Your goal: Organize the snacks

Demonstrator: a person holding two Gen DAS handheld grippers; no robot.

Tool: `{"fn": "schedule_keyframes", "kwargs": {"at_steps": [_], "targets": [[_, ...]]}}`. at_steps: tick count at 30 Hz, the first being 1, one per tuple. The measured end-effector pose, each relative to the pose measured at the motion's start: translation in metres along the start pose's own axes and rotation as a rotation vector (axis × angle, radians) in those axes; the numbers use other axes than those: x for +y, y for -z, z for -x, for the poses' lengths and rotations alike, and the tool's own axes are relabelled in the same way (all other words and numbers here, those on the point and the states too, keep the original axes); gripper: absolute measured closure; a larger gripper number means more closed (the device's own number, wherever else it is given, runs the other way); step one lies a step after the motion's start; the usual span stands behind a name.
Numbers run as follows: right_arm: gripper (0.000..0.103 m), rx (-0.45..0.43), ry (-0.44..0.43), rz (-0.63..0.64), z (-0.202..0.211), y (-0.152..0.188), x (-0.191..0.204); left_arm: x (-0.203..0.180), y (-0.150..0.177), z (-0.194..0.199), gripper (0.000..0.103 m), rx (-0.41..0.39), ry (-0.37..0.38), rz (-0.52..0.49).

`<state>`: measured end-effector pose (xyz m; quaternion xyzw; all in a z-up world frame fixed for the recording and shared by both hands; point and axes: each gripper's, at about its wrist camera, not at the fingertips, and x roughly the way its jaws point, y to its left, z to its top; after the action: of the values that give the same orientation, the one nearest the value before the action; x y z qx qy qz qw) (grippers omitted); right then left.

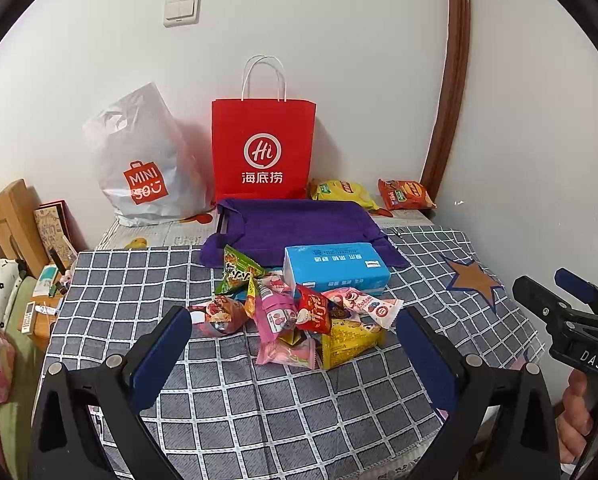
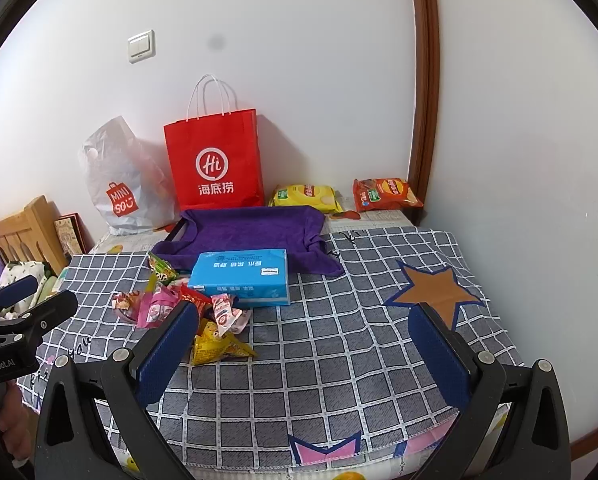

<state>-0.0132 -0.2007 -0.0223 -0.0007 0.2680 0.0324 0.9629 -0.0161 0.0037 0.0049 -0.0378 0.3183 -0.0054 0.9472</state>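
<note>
A heap of small snack packets [image 1: 299, 320] [image 2: 187, 312] lies on the checked tablecloth [image 1: 259, 400], with pink, red, green and yellow wrappers. My left gripper [image 1: 295, 344] hovers just in front of the heap, open, with nothing between its blue pads. My right gripper [image 2: 305, 344] is open and empty over bare cloth to the right of the heap; its left finger [image 2: 171, 352] hides part of the pile. A yellow chip bag [image 1: 343, 192] [image 2: 305, 196] and an orange chip bag [image 1: 405, 194] [image 2: 385, 194] lie at the back by the wall.
A blue tissue box [image 1: 335, 266] [image 2: 241, 276] sits right behind the heap, on the edge of a purple cloth [image 1: 299, 224]. A red paper bag [image 1: 263, 148] and a white plastic bag [image 1: 147, 160] stand against the wall. A wooden bed frame [image 1: 7, 220] is at the left.
</note>
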Motion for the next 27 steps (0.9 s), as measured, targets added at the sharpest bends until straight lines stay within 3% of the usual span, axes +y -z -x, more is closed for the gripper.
{"fn": "schedule_keyframes", "kwargs": {"at_steps": [27], "targets": [[0.0, -0.003, -0.008, -0.003, 0.0027, 0.0012, 0.0018, -0.0046, -0.0021, 0.0044, 0.001, -0.006, 0.001, -0.007]]}}
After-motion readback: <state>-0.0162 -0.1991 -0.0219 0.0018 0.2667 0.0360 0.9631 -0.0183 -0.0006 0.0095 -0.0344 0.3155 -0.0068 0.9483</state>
